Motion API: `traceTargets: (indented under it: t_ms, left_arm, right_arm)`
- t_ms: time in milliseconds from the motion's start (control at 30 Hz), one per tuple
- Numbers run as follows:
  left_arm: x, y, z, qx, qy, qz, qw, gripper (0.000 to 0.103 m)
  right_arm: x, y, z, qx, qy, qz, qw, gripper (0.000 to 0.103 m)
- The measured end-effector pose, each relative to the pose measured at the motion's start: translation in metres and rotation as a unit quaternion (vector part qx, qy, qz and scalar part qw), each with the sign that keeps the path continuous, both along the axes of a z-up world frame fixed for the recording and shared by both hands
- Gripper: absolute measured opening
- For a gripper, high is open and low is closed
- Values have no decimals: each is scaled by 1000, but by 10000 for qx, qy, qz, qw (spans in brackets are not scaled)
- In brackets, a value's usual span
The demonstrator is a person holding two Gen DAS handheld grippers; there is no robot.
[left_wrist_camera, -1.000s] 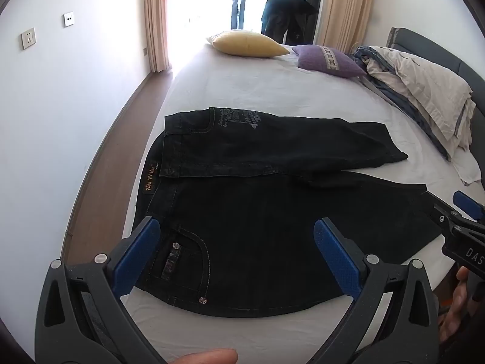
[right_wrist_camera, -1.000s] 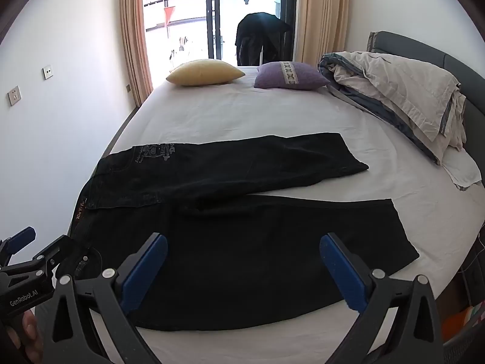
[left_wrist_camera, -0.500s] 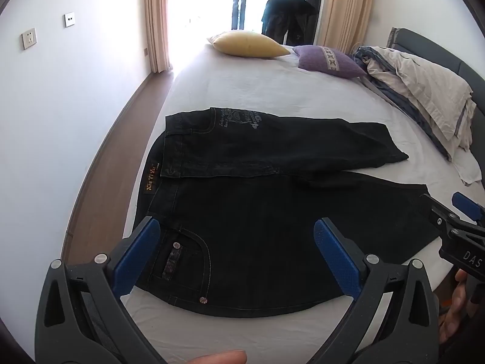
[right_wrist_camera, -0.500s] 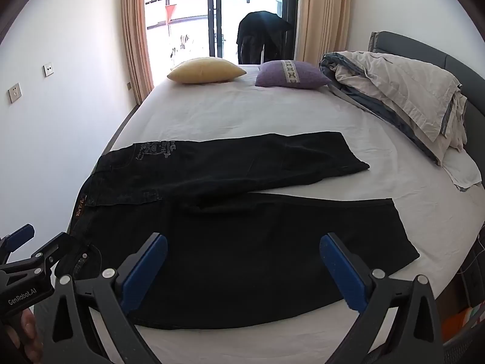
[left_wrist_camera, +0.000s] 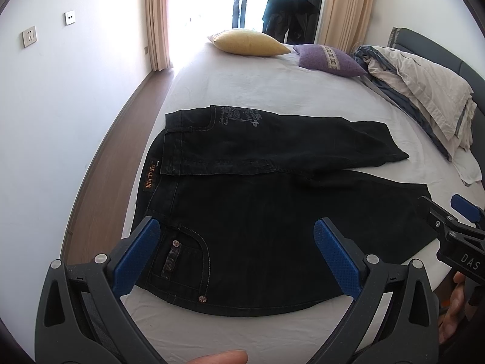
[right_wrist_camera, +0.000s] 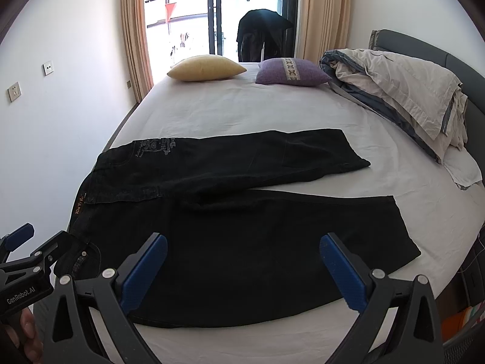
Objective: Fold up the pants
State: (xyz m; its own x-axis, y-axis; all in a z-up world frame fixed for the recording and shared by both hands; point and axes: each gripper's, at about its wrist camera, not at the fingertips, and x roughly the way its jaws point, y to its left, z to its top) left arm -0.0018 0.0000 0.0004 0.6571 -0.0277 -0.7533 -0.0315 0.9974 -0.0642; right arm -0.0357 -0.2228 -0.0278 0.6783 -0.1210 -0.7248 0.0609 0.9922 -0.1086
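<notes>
I hold my left gripper [left_wrist_camera: 235, 251] above the waist end of the black jeans [left_wrist_camera: 272, 218], its blue pads spread wide with nothing between them. My right gripper [right_wrist_camera: 242, 265] hangs over the near leg of the same jeans, equally wide and empty. Neither one touches the denim.

The jeans lie flat on the white bed sheet [right_wrist_camera: 242, 112], close to the near edge of the bed. Relative to the jeans, the waistband with its orange brand label [left_wrist_camera: 149, 177] is at the left end and the 2 hems point right. The far leg [right_wrist_camera: 272, 157] angles away from the near leg [right_wrist_camera: 272, 242], so a wedge of sheet shows between them towards the hems. At the waist, the far half seems partly lapped over the near half, though I cannot tell how neatly.

By my judgement the folding has barely begun: the jeans are spread out, but the legs are not stacked and no crosswise fold exists. What is left is to bring 1 leg over the other, then fold the length down.

Beyond the jeans, a yellow pillow [right_wrist_camera: 206, 68] and a purple pillow [right_wrist_camera: 291, 72] sit at the far end of the sheet, and a rumpled duvet [right_wrist_camera: 394, 88] lies to the right of the jeans, well apart from them.
</notes>
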Motion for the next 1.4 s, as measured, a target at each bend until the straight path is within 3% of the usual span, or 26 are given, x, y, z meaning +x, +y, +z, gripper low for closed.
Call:
traceTargets:
  t_ms: [1400]
  left_arm:
    - [1, 1, -7, -8, 36, -3, 10000, 103]
  right_arm:
    - [-2, 5, -15, 2, 71, 19, 10000, 103]
